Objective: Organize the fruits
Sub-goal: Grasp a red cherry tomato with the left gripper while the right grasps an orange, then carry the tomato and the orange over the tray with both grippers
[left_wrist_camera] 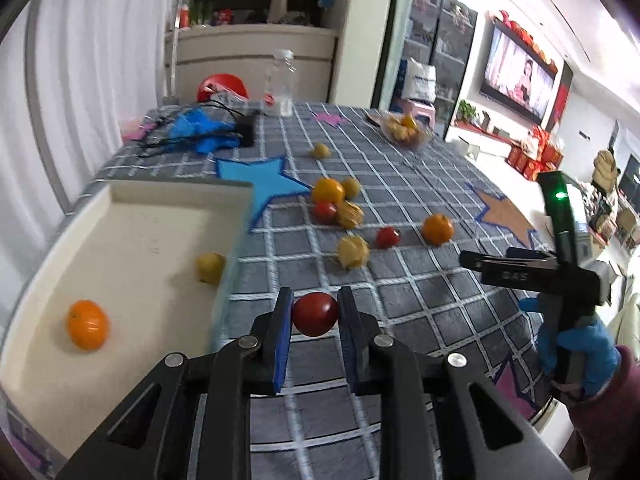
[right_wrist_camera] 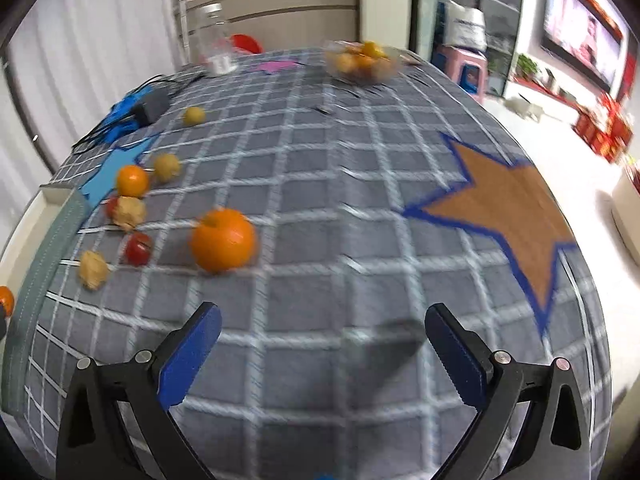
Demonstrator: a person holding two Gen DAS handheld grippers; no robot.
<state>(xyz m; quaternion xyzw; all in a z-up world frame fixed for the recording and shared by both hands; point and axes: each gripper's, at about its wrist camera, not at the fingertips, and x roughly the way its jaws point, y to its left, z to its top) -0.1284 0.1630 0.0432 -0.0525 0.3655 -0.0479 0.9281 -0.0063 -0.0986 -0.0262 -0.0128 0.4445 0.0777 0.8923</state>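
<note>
- Left gripper [left_wrist_camera: 315, 312] pinched tomato [left_wrist_camera: 315, 314] between pads; tray [left_wrist_camera: 132, 216] lay just left of jaws.
- Right gripper [right_wrist_camera: 322, 356] spread, empty; orange [right_wrist_camera: 223, 239] ahead-left.

White curtains [left_wrist_camera: 80, 80] hang at left; a wall-mounted television [left_wrist_camera: 520, 76] is lit at right, above a red-fronted cabinet [left_wrist_camera: 496, 134].

Small pale letters reading "DAS" (faint, slightly blurred) mark the black body of the right gripper [left_wrist_camera: 516, 270]. Nothing else is legible beyond it.
</note>
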